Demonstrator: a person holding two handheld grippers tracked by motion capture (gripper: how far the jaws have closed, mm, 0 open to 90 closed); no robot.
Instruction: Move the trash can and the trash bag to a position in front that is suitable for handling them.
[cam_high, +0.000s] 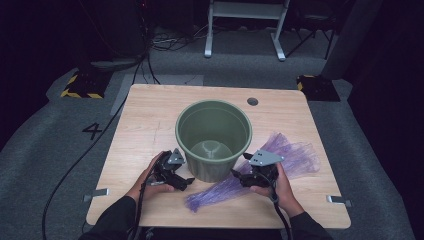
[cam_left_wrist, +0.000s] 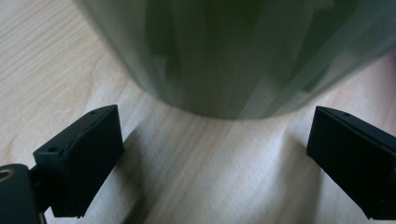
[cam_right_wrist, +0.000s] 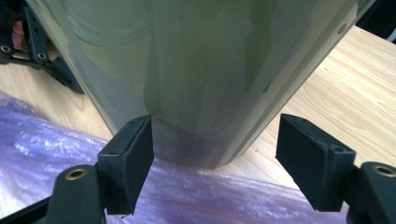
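Nearest me, the purple mesh bag (cam_high: 260, 172) lies flat on the table (cam_high: 150, 120), its long axis running from near-left to far-right under the right side of the green bucket (cam_high: 214, 137), which stands upright mid-table. I see my right gripper (cam_high: 239, 176) just right of the bucket's base, over the bag, jaws spread and grasping nothing. My left gripper (cam_high: 184, 181) sits low at the near-left base, equally close, jaws released.

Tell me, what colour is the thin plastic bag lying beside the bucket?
The plastic bag is translucent purple, seen best in the high view.
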